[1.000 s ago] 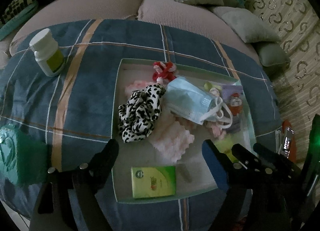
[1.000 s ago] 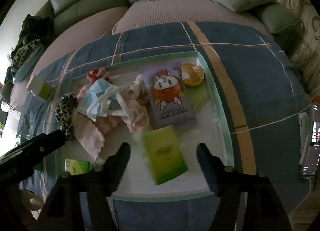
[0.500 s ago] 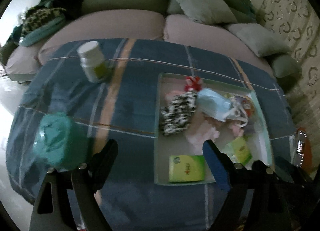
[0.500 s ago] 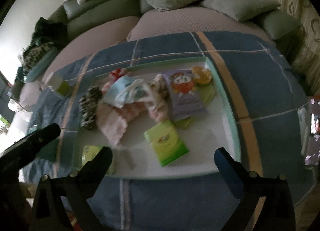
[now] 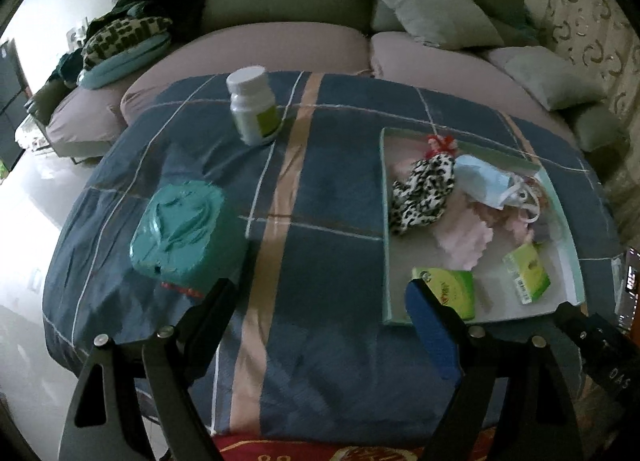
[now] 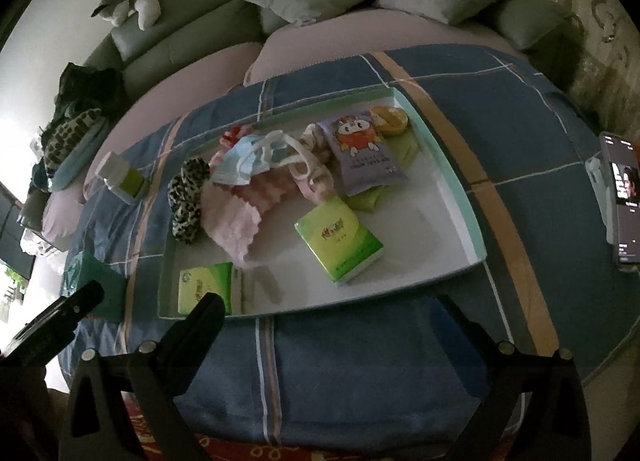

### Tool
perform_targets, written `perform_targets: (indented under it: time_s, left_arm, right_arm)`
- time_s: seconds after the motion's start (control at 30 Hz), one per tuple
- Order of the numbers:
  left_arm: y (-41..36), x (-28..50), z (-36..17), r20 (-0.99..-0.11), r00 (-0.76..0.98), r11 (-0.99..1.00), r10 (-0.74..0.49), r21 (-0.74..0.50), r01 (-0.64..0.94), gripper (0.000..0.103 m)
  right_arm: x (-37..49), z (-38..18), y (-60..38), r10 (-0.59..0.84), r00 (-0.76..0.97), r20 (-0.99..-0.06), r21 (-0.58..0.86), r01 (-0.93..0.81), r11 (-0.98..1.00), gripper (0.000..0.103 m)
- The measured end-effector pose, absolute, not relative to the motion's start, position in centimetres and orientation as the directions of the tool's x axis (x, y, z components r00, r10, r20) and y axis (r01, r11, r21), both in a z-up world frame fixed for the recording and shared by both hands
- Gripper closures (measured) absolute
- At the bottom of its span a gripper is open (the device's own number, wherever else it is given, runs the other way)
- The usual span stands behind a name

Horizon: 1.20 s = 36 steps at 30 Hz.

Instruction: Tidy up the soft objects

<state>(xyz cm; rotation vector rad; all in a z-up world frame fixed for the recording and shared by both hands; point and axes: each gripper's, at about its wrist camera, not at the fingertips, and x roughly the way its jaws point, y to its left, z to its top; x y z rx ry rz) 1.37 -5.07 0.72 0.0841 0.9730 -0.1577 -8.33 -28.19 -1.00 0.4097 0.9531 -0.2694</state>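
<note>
both hand-held grippers — left [image 5: 316, 301], right [image 6: 332, 315] — wide open, empty, I'm clear of tray [image 6: 456, 181] | leopard scrunchie [image 6: 186, 201] at tray's left edge | soft, light, squashy — I'd pinch mid-bunch

Your right gripper [image 6: 332, 313] hangs wide open and empty just short of the tray [image 6: 460, 189]. Inside the tray, a green tissue pack [image 6: 340, 239] lies mid-floor, a pink cloth [image 6: 236, 221] and leopard scrunchie [image 6: 188, 201] toward its left wall.
</note>
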Motion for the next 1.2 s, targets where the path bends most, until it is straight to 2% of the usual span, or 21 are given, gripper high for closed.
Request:
perform_targets:
  time_s: [0.27,0.6,0.83,1.2]
  left_arm:
    - [-4.1,0.3,0.9,-0.809,0.588,0.992,-0.024,0.052,0.111,0.016]
    - [-4.0,-0.5,1.0,-0.789,0.614,0.993,0.006,0.075,0.087,0.016]
    - [-3.2,-0.4,0.7,-0.798,0.603,0.997,0.003,0.052,0.063,0.016]
    - [-3.4,-0.8,0.7,-0.793,0.61,0.996,0.007,0.063,0.07,0.016]
  right_arm:
    - [-8.2,-1.2,-27.4,-0.072,0.549,-0.833,0.18,0.391,0.902,0.0]
    - [-8.3,-0.9,-26.9,-0.12,0.546,-0.829,0.129,0.397,0.909,0.0]
    - [-8.2,-0.3,-25.7,-0.172,0.555,-0.814,0.063,0.379,0.923,0.0]
    - [-8.5,0.1,-25.5,-0.194,0.57,-0.798,0.048,0.38,0.924,0.0]
